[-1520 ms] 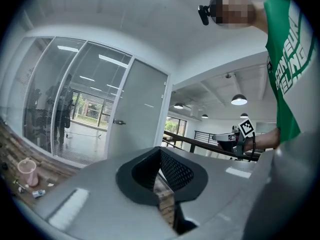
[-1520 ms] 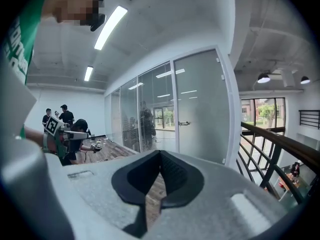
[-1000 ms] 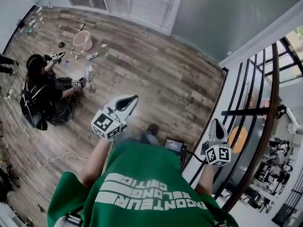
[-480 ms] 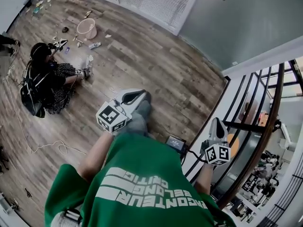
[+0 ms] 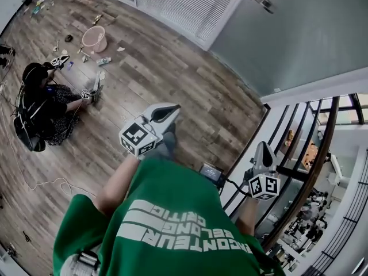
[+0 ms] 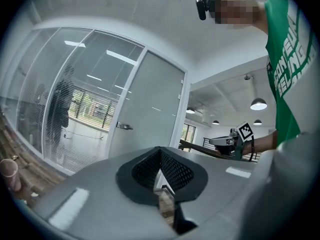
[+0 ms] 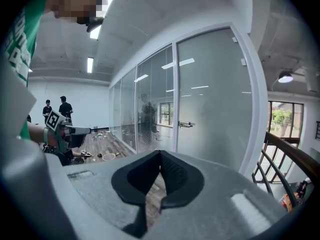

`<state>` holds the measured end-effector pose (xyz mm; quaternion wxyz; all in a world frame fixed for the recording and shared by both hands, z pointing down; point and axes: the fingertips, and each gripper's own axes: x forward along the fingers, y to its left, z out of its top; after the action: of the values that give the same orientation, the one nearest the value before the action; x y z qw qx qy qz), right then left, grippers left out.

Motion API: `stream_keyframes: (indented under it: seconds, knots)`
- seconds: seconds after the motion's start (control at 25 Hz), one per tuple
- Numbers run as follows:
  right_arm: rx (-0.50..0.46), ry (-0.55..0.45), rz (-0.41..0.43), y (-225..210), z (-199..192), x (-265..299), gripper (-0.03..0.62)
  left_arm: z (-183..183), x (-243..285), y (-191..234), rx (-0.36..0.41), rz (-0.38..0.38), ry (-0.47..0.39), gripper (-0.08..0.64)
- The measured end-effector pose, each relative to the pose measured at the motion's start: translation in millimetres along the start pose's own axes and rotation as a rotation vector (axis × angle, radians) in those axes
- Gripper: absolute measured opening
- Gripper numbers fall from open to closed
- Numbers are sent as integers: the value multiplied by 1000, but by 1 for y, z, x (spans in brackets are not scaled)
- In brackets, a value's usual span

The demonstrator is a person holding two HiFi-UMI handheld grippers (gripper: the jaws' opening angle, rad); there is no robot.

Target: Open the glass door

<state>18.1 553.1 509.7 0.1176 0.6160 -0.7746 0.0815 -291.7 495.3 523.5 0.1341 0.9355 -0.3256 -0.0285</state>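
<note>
my left gripper [image 5: 167, 109] and right gripper [image 5: 263, 148] both pinched closed on nothing, glass door [image 7: 215, 109] ahead across the wood floor [image 5: 190, 91], well apart from both, handle [image 7: 186, 124] untouched

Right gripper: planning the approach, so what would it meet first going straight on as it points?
Ahead of the right gripper, likely the glass door, near its handle; nothing stands nearer, though depth is unclear.

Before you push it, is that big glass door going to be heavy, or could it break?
Probably heavy: the glass door is a tall frosted panel. It likely swings as one stiff sheet. Its small metal handle looks smooth, maybe slippery.
</note>
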Motion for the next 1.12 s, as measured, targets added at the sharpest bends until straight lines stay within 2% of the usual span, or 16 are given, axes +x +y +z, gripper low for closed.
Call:
stream_keyframes:
  seconds: [0.36, 0.52, 0.68, 0.8, 0.96, 1.12]
  knots:
    - [-9, 20, 14, -9, 34, 96, -6, 22, 52, 81, -22, 1, -5, 16]
    - [22, 9, -31, -27, 41, 115, -6, 27, 80, 104, -14, -32, 11, 15]
    - [106, -30, -120, -63, 54, 110, -6, 37, 106, 115, -3, -75, 13, 15]
    - [123, -64, -166, -83, 64, 109, -6, 44, 124, 123, 9, -96, 8, 15]
    - [110, -58, -179, -98, 59, 117, -6, 42, 143, 123, 10, -111, 11, 15]
    - [100, -54, -155, -112, 58, 138, -6, 39, 161, 124, 11, -106, 30, 15]
